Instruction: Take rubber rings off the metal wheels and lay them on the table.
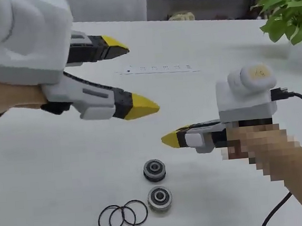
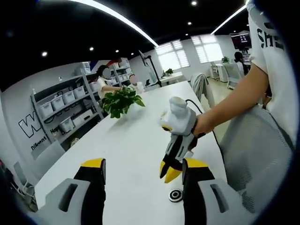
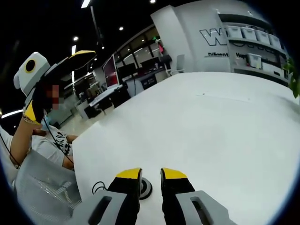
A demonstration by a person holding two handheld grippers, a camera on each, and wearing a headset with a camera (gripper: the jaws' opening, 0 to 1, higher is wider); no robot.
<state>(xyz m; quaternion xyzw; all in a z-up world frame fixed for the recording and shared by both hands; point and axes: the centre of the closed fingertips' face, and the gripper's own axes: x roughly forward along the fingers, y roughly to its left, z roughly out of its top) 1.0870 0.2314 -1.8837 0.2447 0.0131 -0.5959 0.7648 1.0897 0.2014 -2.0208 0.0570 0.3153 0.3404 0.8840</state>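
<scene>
On the white table (image 1: 50, 174), two small round metal wheels lying flat, hubs up, close together but apart. The farther wheel (image 1: 154, 170) dark around its rim; the nearer wheel (image 1: 159, 198) bright silver at its edge. Just left of the nearer one, three thin black rubber rings (image 1: 123, 217) lying flat, overlapping in a short row, the rightmost almost at the wheel.

Black rubber rings (image 1: 123, 217), silver-and-black wheels (image 1: 159, 198), white table (image 1: 50, 174), yellow-tipped jaws

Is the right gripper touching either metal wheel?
Apart. In the head view, bare tabletop separates the right gripper from the nearer, upper wheel.
</scene>
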